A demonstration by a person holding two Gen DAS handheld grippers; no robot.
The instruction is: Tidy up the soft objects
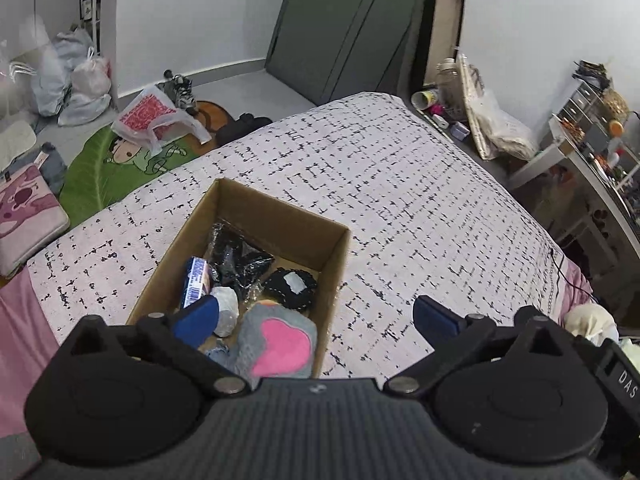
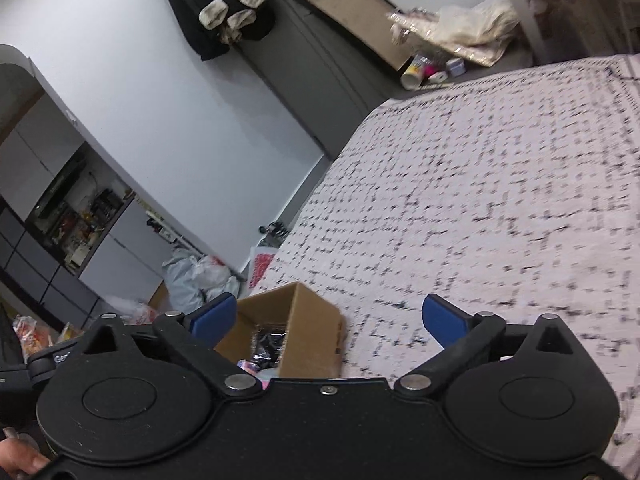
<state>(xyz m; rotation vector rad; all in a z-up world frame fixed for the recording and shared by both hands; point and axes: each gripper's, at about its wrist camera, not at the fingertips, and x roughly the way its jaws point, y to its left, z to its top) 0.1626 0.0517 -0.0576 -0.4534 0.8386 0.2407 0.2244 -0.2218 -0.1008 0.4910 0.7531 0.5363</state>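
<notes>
Left wrist view: I am hovering my left gripper (image 1: 316, 316), fingers apart and empty, over the cardboard box (image 1: 332, 264) at eleven o'clock; my right gripper (image 2: 328, 316), equally spread, is sitting farther off.

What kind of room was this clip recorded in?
Most likely a lived-in bedroom: a bed with a speckled cover holds the cardboard box, clothes hang on the wall, and plastic bags crowd the floor.

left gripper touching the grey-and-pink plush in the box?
Cannot tell. In the left wrist view the left gripper is open above the cardboard box; the gripper body overlaps the plush, with no visible gap or contact.
</notes>
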